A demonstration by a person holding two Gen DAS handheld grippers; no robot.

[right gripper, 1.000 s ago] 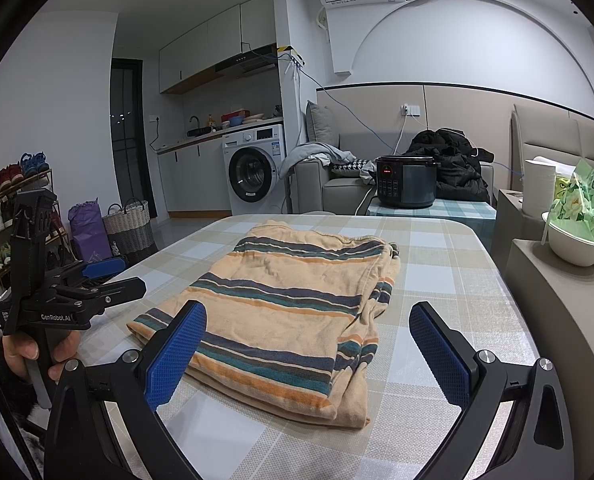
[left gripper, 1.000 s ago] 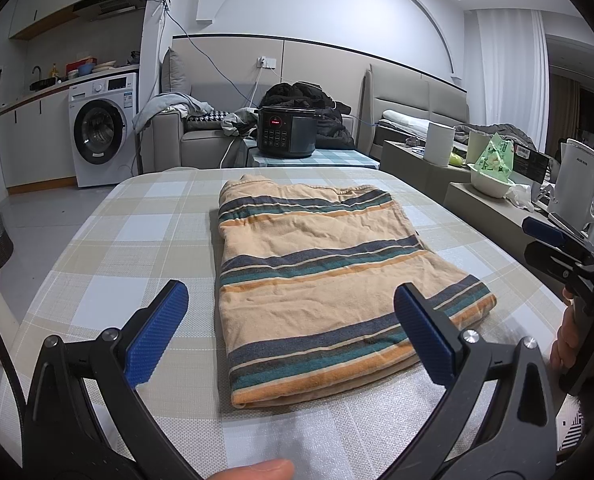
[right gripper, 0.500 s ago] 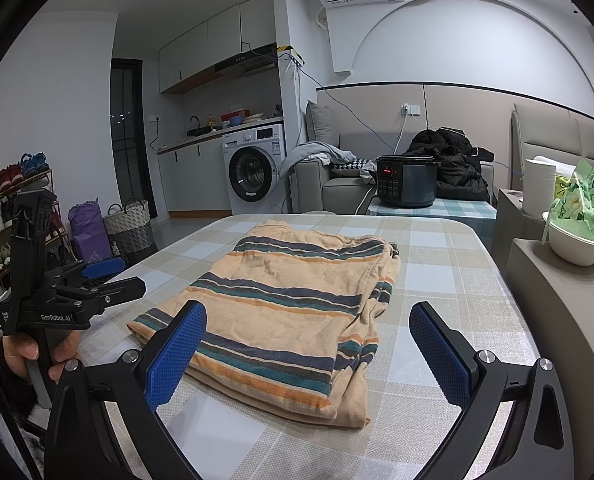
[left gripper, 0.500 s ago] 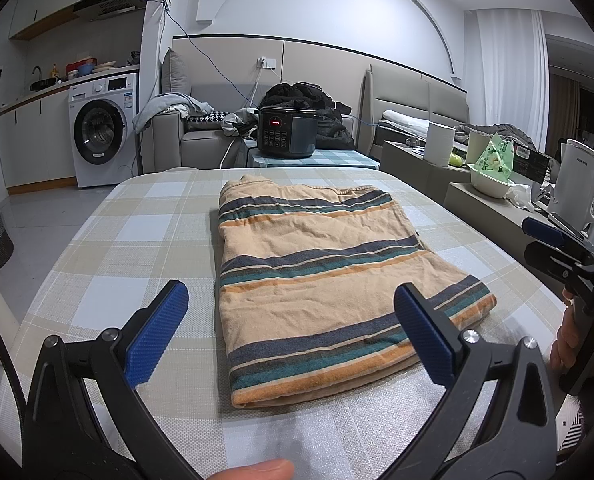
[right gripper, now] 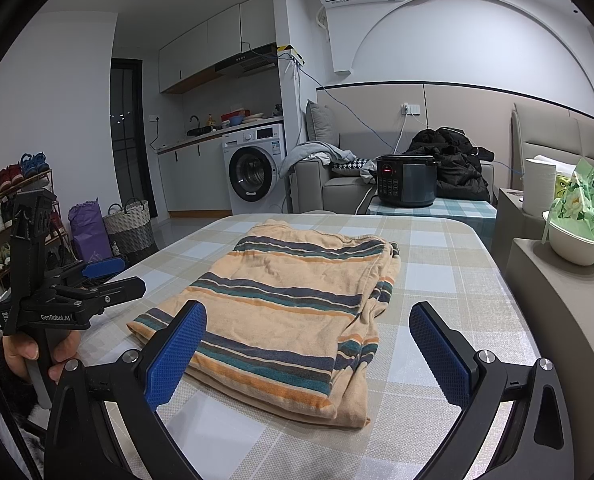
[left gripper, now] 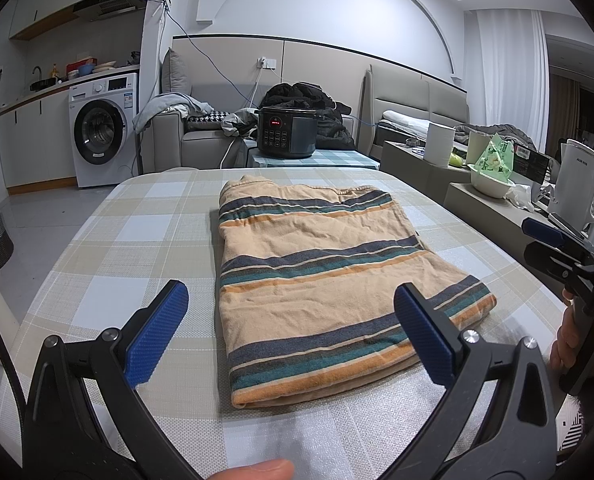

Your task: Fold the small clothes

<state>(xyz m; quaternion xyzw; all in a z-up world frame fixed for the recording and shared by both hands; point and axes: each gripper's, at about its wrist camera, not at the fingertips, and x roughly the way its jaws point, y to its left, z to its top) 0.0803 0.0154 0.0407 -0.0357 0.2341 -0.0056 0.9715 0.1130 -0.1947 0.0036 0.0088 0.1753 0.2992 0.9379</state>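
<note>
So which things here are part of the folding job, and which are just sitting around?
Job:
striped garment, lying flat and already folded over
left gripper, open
right gripper, open
checked table

Lying about:
rice cooker
washing machine
white bowl
kettle

White arched wall (left gripper: 337, 12), grey sofa (left gripper: 201, 140)
</note>
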